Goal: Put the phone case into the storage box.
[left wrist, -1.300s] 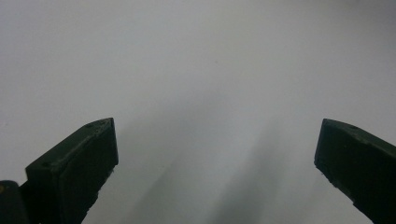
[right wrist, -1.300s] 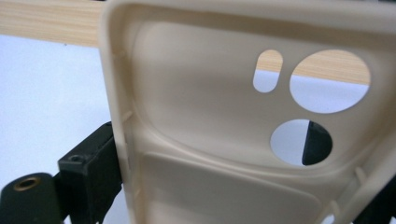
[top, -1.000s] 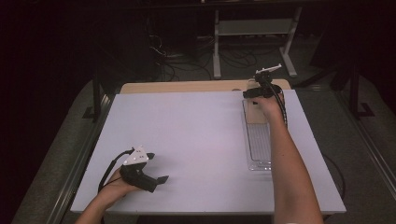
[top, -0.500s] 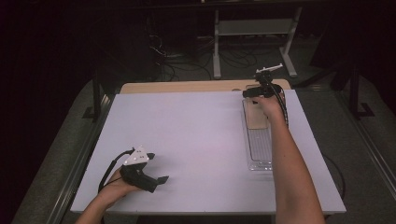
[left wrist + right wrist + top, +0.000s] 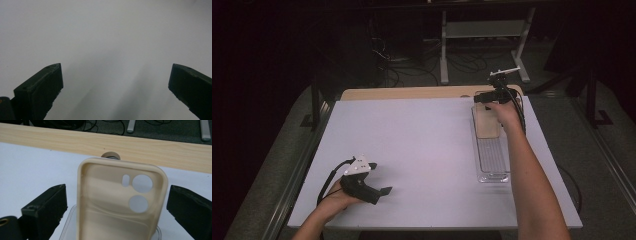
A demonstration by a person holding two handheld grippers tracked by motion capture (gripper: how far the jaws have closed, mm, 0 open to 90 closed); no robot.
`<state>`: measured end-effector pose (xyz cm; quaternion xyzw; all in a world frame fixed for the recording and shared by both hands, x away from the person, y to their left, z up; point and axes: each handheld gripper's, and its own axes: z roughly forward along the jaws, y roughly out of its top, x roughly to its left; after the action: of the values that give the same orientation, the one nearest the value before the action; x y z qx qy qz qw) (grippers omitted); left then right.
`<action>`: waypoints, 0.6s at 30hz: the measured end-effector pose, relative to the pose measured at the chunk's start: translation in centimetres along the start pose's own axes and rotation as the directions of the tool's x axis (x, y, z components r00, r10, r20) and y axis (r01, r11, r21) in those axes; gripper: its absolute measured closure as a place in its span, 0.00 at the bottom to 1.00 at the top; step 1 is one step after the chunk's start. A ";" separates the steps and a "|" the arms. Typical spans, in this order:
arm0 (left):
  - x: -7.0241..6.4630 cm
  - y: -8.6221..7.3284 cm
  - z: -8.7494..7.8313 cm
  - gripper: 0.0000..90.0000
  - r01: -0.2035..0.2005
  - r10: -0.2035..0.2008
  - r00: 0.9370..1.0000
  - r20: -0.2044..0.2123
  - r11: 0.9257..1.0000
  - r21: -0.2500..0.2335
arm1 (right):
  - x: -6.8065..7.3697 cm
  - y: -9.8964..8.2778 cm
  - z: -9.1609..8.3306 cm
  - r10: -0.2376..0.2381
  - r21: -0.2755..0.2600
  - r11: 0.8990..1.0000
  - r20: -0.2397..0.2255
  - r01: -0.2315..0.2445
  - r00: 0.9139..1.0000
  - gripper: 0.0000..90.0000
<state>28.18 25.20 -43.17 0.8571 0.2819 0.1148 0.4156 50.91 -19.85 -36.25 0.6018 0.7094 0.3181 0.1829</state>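
Note:
A beige phone case lies inner side up in the far end of a clear plastic tray at the table's right. In the right gripper view the phone case, with its camera cutouts, sits between the wide-apart jaws and touches neither. My right gripper hovers open over the tray's far end. My left gripper rests open near the front left of the white table, with nothing between its jaws.
A wooden strip borders the table's far edge, with a small round fitting in it just beyond the case. Past the table there are cables and a metal stand on the dark floor.

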 end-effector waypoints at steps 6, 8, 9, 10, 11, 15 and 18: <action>-0.1 0.1 0.2 0.00 0.006 -0.006 1.000 0.004 1.000 0.006 | 0.0 -0.6 -1.1 -0.016 -0.028 0.999 -0.019 0.016 1.000 0.03; -0.1 0.0 0.2 0.00 0.006 -0.006 1.000 0.003 1.000 0.002 | 0.1 -0.9 -1.4 -0.019 -0.027 0.999 -0.025 0.018 1.000 0.03; -0.1 0.0 0.2 0.00 0.006 -0.006 1.000 0.004 1.000 0.003 | 0.1 -1.1 -1.6 -0.026 -0.033 0.999 -0.031 0.025 0.999 0.03; -0.1 0.0 0.2 0.00 0.002 -0.002 1.000 0.004 1.000 0.002 | 0.1 -1.2 -1.7 -0.028 -0.035 0.999 -0.033 0.027 0.999 0.03; 0.0 0.0 0.2 0.00 0.004 -0.004 1.000 0.003 1.000 0.001 | 0.2 -1.4 -1.9 -0.039 -0.042 0.998 -0.037 0.038 0.999 0.03; 0.0 0.0 0.2 0.00 0.010 -0.010 1.000 0.005 1.000 -0.005 | 0.5 -2.1 -2.5 -0.059 -0.052 0.997 -0.063 0.056 0.996 0.03; 0.0 -0.1 0.1 0.00 0.010 -0.010 1.000 0.004 1.000 -0.008 | 0.9 -2.5 -2.9 -0.071 -0.058 0.996 -0.086 0.066 0.994 0.03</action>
<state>28.22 25.15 -43.30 0.8542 0.2851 0.1121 0.4200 47.03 -19.85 -35.72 0.5572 0.7279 0.3574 0.1787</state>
